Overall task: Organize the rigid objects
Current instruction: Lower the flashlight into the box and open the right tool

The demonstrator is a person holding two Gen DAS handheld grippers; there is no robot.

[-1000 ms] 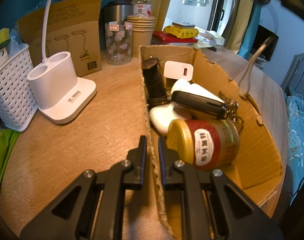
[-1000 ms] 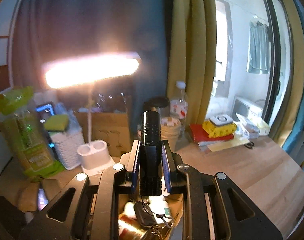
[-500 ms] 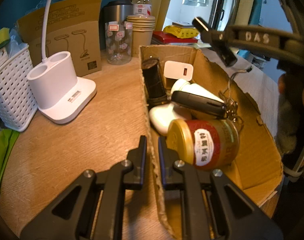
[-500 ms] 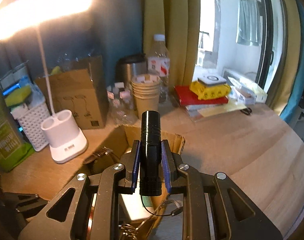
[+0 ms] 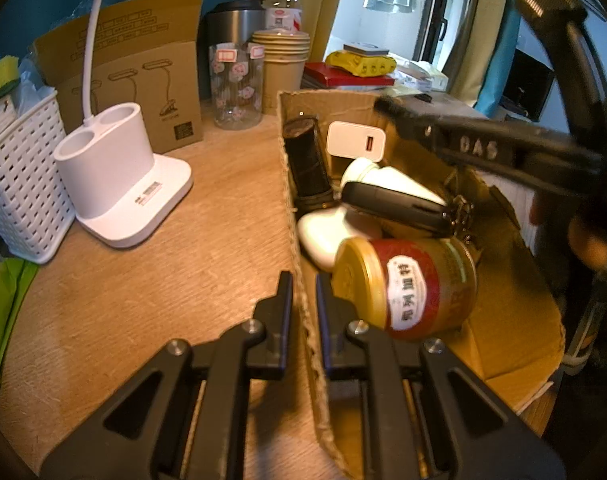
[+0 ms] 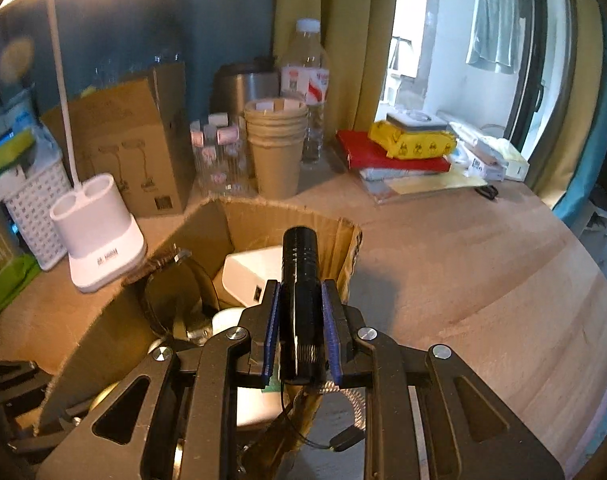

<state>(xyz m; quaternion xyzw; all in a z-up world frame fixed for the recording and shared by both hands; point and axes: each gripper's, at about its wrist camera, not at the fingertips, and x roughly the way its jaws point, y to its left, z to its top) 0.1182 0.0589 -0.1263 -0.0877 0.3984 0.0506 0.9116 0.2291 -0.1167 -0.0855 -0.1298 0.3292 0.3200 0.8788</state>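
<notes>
The wooden tabletop (image 6: 483, 280) was seen carrying a clutter of things along its far edge, among them a white lamp base (image 5: 115, 184) and a stack of paper cups (image 6: 277, 148). Nearer, an open cardboard box (image 5: 499, 344) lay on the tabletop, its side wall pinched between the narrow pads of the left tool (image 5: 303, 300), by which the box appeared to be steadied. Inside the box a gold-lidded jar (image 5: 407, 284) was seen lying on its side, with a white charger (image 5: 355, 142), a dark cylindrical case (image 5: 307, 164), a black key fob (image 5: 395, 208) and a white rounded thing touching or overlapping one another behind it.

The right tool (image 6: 301, 332) was closed on a small black flashlight (image 6: 301, 280), which was held above the box's far corner, its head pointing forward and its tail cord hanging below. The flashlight was gripped across its barrel near the tail.

The flashlight was judged to be stiff, fairly light and smooth, so that it could slip lengthwise or roll once released; the ribbed section of the barrel was judged the surest place for a hold. A free spot on the box floor beside the jar was judged suitable for it.
</notes>
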